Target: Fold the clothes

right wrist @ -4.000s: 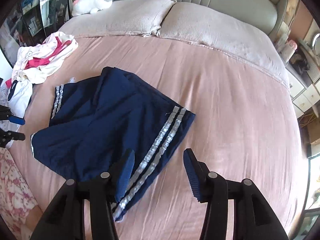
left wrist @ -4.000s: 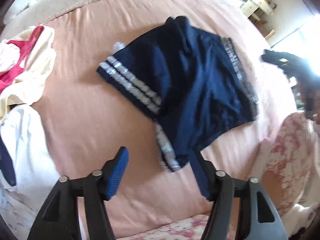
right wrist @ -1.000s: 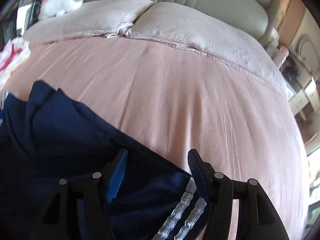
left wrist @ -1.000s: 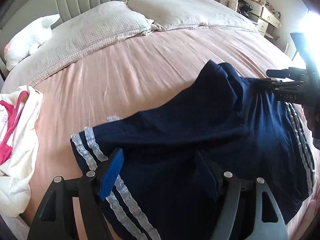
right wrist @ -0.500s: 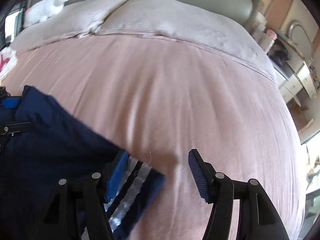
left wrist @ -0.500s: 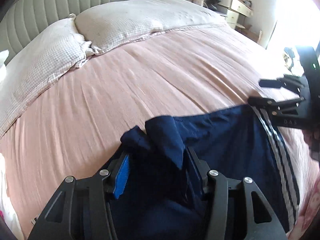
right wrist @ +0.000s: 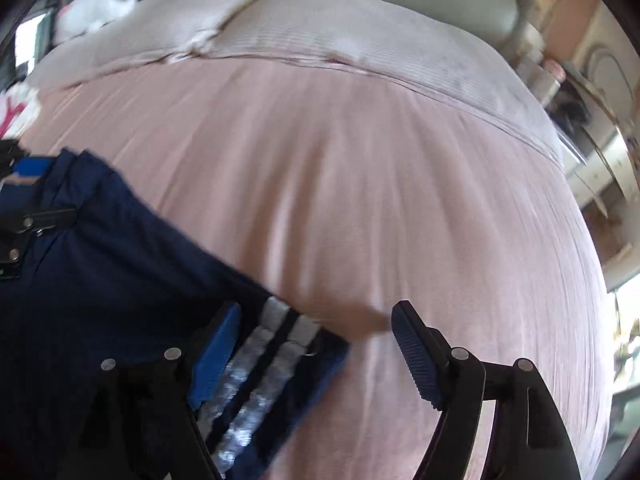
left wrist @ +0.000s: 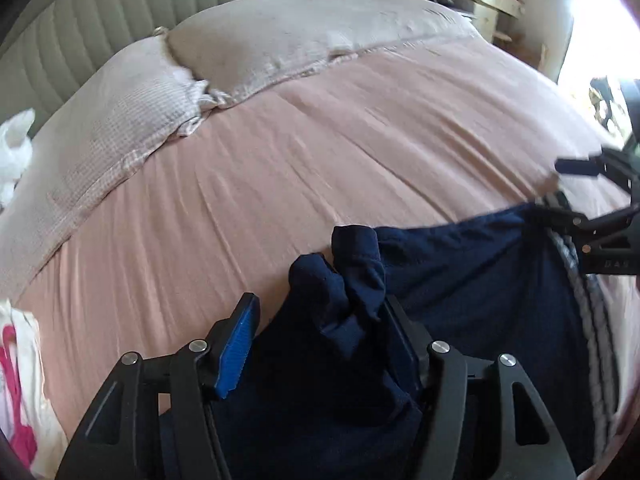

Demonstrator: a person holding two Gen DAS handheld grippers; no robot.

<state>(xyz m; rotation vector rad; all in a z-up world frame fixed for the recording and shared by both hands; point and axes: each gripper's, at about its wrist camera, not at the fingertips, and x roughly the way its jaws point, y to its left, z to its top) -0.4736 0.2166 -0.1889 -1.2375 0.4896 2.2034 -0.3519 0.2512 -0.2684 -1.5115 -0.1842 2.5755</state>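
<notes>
Jaws on both tools stand wide apart, neither pinching cloth. Left gripper (left wrist: 318, 336): navy shorts (left wrist: 472, 280) bunched up between its fingers, a lump of fabric rising against the right-hand finger; blue pad of the other finger shows bare, so nothing is clamped. Right gripper (right wrist: 316, 344): striped corner of the shorts lies by its left finger, silver-grey stripes (right wrist: 256, 364) running toward the camera; the other finger stands over bare sheet, apart from the cloth. From the left view the right tool sits at the far striped edge of the garment.

Shorts lie on the bed at the near edge, stretched roughly between the two tools, one end rumpled.

Step in hand, as I judge it: placing or releasing the garment for a fold, or getting set to take hold of its two ends. Fold not yet made; task early. Next move probably calls for closing on both ends at once, the left on the bunched lump, the right on the striped hem, then carrying one side over. Risk: the left grabs several layers in that lump.

Beyond: pink sheet (right wrist: 360, 168) wrinkled, open. Light clothes with pink (left wrist: 20, 392) at the left edge. Two pale pillows (left wrist: 280, 40), padded headboard (left wrist: 120, 40), white soft toy (right wrist: 100, 4) farthest back.
</notes>
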